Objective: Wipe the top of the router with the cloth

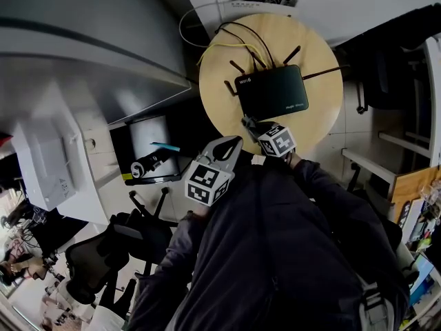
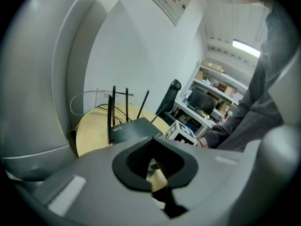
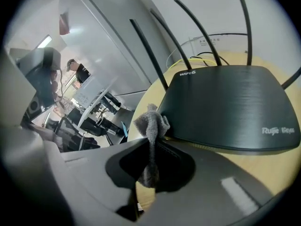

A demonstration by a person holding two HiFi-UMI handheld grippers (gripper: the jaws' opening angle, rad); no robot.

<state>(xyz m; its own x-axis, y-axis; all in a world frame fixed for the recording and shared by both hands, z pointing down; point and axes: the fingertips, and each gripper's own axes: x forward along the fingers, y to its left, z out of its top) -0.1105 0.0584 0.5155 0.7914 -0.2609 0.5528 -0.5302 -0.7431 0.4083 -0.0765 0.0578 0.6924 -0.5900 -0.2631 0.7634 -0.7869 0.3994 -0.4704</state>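
Note:
A black router with several upright antennas lies on a round wooden table. My right gripper hovers at the router's near left corner, shut on a small grey cloth. The cloth's bunched tip sticks out of the jaws and sits against the router at its edge. My left gripper is held back from the table's near rim, jaws together with nothing between them. In the left gripper view the router lies ahead, beyond the right gripper's marker cube.
Yellow cables and a looped white cable trail behind the router. A grey cabinet stands left of the table, with office chairs below it. A dark chair and shelves stand to the right.

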